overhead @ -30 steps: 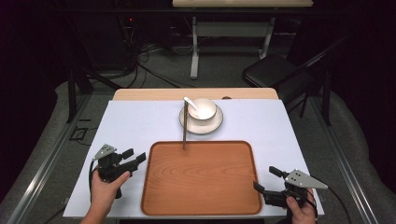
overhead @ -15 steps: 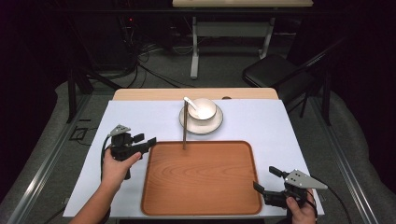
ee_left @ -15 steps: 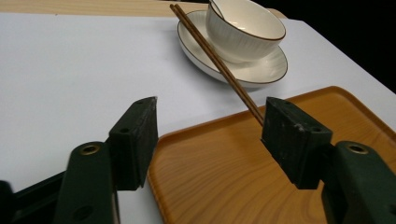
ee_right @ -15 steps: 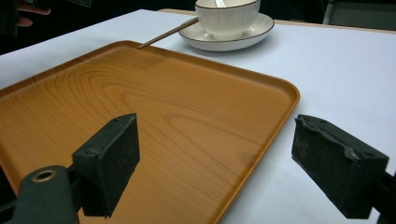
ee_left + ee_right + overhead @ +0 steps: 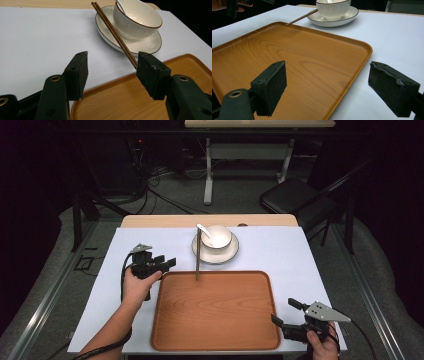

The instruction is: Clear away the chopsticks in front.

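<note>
Black jaws of the left tool (image 5: 161, 265) stand apart with nothing between them. They have just been closing a little. This tool sits just beside the far left corner of the wooden tray (image 5: 216, 330) and points at the brown chopsticks (image 5: 198, 254). The chopsticks lean from the white plate (image 5: 215, 255) down onto the far edge of the tray, next to the white bowl (image 5: 216, 236) with its spoon (image 5: 204, 230). I think the step is to pick up the chopsticks. To do it well, slide one jaw on each side of both sticks, squeeze softly, and keep off the plate. The right tool (image 5: 286, 315) is also open and holds nothing, near the tray's near right corner on the white counter (image 5: 330, 270).
</note>
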### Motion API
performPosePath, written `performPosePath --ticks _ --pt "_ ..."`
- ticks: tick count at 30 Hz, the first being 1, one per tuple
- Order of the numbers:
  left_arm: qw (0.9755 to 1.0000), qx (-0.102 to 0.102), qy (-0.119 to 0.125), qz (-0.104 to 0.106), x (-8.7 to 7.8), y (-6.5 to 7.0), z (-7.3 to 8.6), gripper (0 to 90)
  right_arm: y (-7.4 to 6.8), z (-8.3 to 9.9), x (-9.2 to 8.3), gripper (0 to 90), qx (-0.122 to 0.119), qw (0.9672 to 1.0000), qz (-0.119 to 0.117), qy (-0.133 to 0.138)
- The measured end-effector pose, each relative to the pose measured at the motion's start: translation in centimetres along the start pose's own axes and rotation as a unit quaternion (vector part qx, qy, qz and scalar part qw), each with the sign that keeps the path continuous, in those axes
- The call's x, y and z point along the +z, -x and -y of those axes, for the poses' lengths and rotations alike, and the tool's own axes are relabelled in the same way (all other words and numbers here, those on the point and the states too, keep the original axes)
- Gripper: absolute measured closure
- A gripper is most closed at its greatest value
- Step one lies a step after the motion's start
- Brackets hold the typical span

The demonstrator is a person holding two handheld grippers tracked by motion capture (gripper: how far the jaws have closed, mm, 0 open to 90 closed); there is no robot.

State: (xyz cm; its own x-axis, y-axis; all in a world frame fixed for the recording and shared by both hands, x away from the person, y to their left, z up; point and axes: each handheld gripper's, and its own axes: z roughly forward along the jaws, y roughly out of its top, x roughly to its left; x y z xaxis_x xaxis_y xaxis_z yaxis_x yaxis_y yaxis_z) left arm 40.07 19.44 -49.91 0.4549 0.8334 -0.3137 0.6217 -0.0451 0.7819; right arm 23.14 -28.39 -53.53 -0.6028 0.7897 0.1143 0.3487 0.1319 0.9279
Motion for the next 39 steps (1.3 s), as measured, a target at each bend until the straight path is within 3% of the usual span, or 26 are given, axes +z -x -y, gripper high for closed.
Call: performPosePath --ticks 7,11,13,15,22,25,28,31,39 --pt "0.9999 -0.004 -0.003 -0.015 1.5 0.3 -1.2 42.4 0.1 0.0 0.0 14.6 0.007 1.0 0.0 0.0" --pt "0.9998 -0.009 -0.007 -0.013 2.0 0.3 -1.5 45.6 0.1 0.0 0.0 14.6 0.004 1.0 -0.003 0.002" --pt "0.9995 -0.02 -0.024 0.003 2.8 0.4 -1.6 49.8 0.1 0.0 0.0 14.6 0.003 1.0 -0.005 0.003" --pt "0.9993 -0.018 -0.032 0.004 3.2 0.5 -1.6 52.8 0.1 0.0 0.0 14.6 0.003 1.0 -0.005 0.002" --pt "0.9969 -0.027 -0.072 0.018 5.6 1.6 -1.8 58.6 0.2 0.0 0.0 14.6 0.006 1.0 -0.006 0.003" --pt "0.9939 -0.048 -0.096 0.027 6.6 2.2 -2.1 61.5 0.2 0.0 0.0 14.6 0.006 1.0 -0.006 0.002" --pt "0.9923 -0.054 -0.109 0.023 7.2 2.4 -2.2 64.1 0.2 0.0 0.0 14.6 0.005 1.0 -0.006 0.003" --pt "0.9904 -0.064 -0.121 0.022 7.7 2.6 -2.4 66.5 0.2 0.0 -0.1 14.6 0.005 1.0 -0.005 0.005" --pt "0.9881 -0.074 -0.134 0.015 8.6 2.8 -2.4 68.0 0.2 0.1 -0.1 14.6 0.004 0.9999 -0.006 0.008"
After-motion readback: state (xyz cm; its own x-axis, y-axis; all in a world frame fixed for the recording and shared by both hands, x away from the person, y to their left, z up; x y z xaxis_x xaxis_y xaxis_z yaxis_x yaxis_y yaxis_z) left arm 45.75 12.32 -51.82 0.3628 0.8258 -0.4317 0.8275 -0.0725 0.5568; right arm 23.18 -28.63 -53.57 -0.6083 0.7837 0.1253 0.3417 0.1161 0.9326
